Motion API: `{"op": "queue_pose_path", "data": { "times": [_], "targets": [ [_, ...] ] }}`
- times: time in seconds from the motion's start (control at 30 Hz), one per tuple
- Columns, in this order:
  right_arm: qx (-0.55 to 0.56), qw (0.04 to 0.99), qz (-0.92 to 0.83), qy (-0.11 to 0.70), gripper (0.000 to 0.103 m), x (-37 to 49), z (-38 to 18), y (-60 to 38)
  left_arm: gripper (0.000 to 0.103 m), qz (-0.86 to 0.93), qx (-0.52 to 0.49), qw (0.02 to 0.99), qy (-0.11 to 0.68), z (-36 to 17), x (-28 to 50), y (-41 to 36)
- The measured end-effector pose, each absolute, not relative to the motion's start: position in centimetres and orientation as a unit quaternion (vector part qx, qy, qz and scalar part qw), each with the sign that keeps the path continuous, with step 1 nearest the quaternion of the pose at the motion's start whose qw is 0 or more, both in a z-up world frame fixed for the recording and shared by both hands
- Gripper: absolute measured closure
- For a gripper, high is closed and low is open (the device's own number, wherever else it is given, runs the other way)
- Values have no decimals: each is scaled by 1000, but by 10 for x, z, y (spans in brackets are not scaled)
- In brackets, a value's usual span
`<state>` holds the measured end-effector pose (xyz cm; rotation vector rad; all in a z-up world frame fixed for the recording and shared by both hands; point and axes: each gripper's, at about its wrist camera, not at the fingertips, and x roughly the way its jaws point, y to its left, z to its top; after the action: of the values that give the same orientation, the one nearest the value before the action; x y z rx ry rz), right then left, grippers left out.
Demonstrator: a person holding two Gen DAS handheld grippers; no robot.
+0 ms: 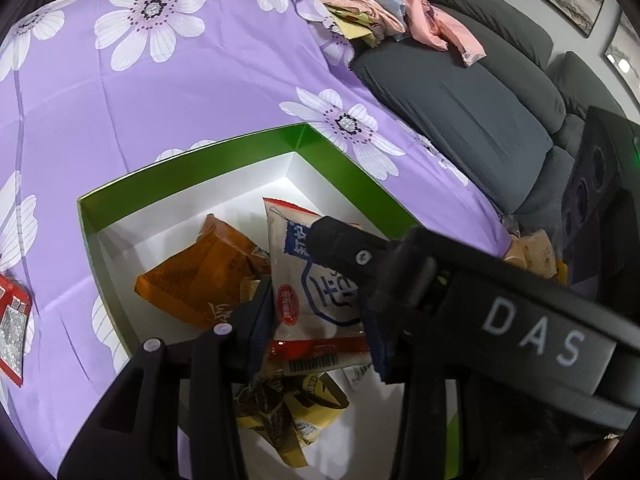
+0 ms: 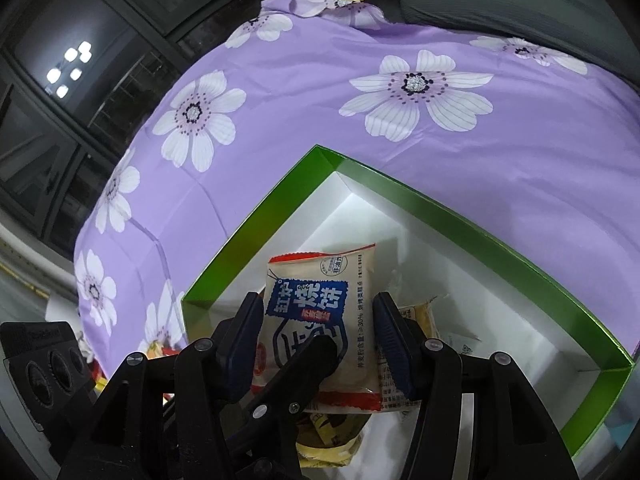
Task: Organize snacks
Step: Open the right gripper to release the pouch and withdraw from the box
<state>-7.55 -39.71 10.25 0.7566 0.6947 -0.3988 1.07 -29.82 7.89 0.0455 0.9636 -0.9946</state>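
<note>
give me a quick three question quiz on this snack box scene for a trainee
1. True or false: the white packet lies flat on the purple cloth.
2. The rim of the box is: A red, B green, C blue.
3. What colour is the packet lying in the box beside the white one?
Key: 1 false, the right gripper holds it over the box; 2 B; 3 orange, the orange packet.
</note>
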Motion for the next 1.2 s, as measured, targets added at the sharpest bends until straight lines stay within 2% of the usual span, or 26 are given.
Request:
{"op": "queue_pose_path", "data": {
  "times": [0.53, 0.6, 0.67, 0.77, 1.03, 1.2],
  "targets": [
    [334, 858, -194, 338, 41, -72, 111, -383, 40, -410, -25, 804, 431, 90, 13, -245],
    [328, 863, -194, 333, 34, -72, 114, -378, 38, -404, -37, 809, 426, 95, 12, -230],
    [321, 868, -192, 326, 30, -72, 118, -373, 31, -396, -48, 816, 418, 100, 10, -212],
    [306, 878, -184, 318, 27, -71, 125, -361, 25, -372, -56, 830, 412, 105, 10, -182],
    [247, 904, -149, 316, 18, -54, 139, -317, 15, -261, -99, 870, 407, 100, 21, -82],
    [200, 917, -129, 320, 13, -43, 142, -284, 14, -197, -158, 867, 430, 79, 34, -24]
  ]
}}
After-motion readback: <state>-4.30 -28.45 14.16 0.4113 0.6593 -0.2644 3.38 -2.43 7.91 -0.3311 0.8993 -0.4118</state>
